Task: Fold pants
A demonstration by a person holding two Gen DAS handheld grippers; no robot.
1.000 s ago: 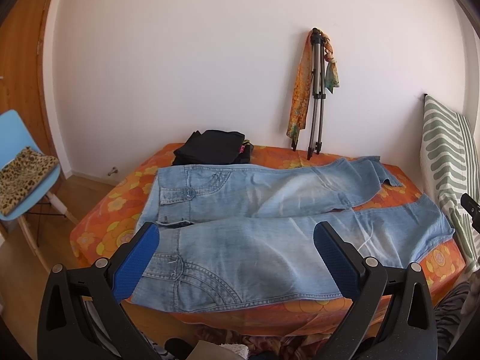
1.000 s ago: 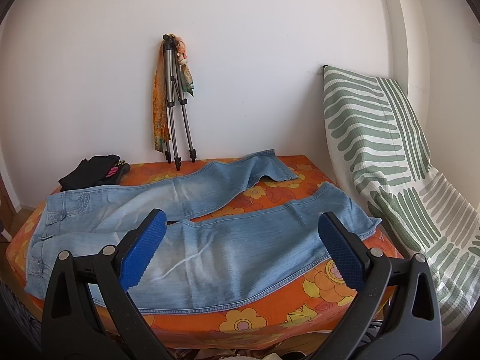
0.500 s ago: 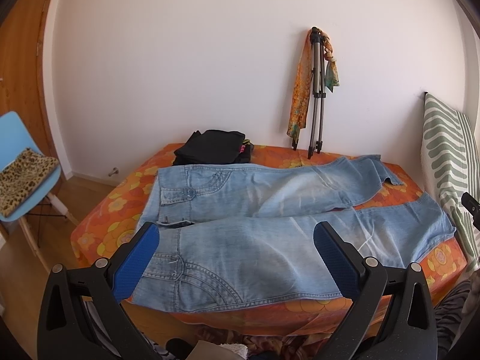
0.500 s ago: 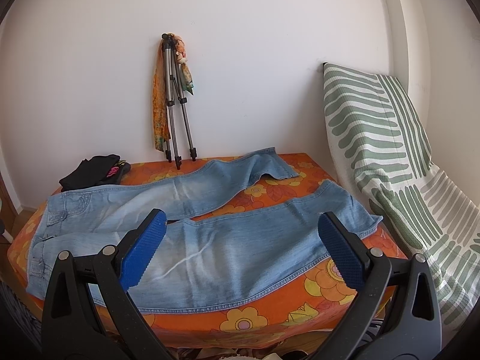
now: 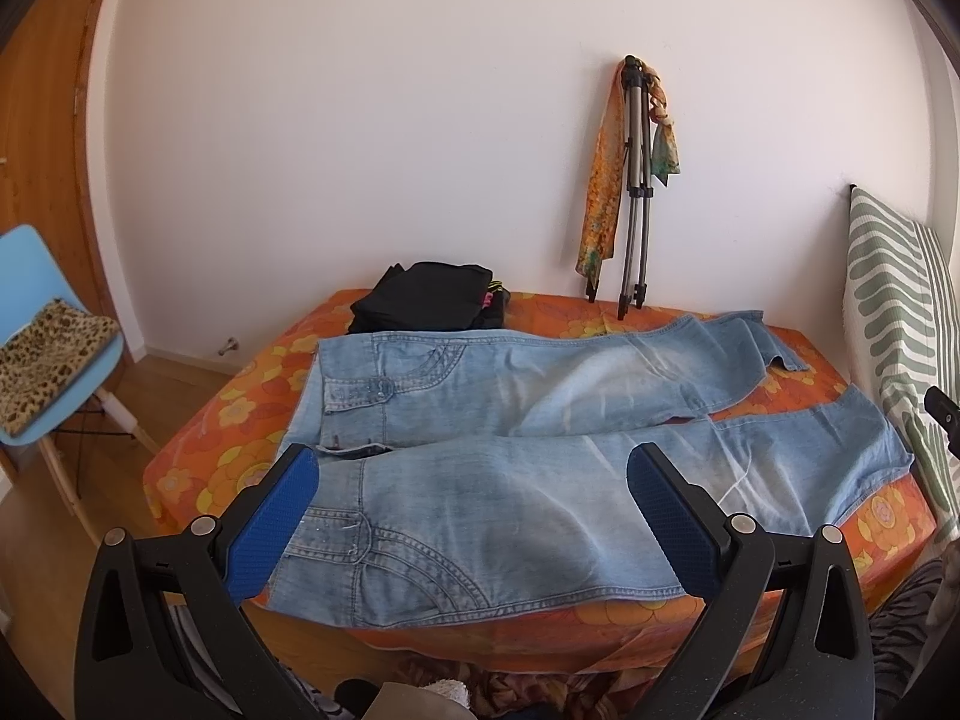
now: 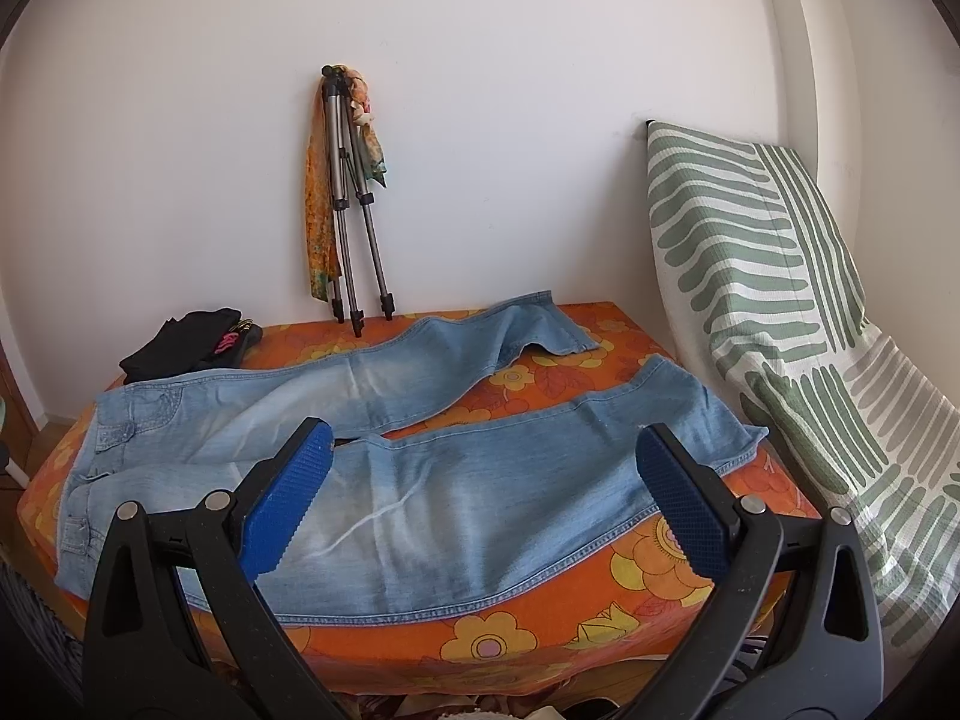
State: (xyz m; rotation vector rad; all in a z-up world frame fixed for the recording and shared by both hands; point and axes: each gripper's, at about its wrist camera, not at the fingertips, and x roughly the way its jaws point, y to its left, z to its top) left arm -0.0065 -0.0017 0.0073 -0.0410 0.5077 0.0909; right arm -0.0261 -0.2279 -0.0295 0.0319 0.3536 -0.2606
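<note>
Two grippers spread wide over unfolded jeans on a bed.

Both the left gripper (image 5: 471, 498) and the right gripper (image 6: 483, 483) hang with jaws released, gripping nothing, short of the bed's (image 5: 198, 450) near edge. Just beyond the left jaws lies the jeans' (image 5: 540, 516) near hip and waistband; beyond the right jaws lies the near leg, its hem past the right-hand pad. The jeans lie flat, waist to the left of both jaws, legs splayed apart rightward, the far leg's hem turned under. Farther back, left of the jaws, sits a black pile (image 5: 432, 297); a tripod (image 6: 351, 198) leans on the wall, a scarf (image 6: 318, 222) draped over it. Right of the jaws stands a striped cushion (image 6: 750, 276); far left, a blue chair (image 5: 42, 312).
</note>
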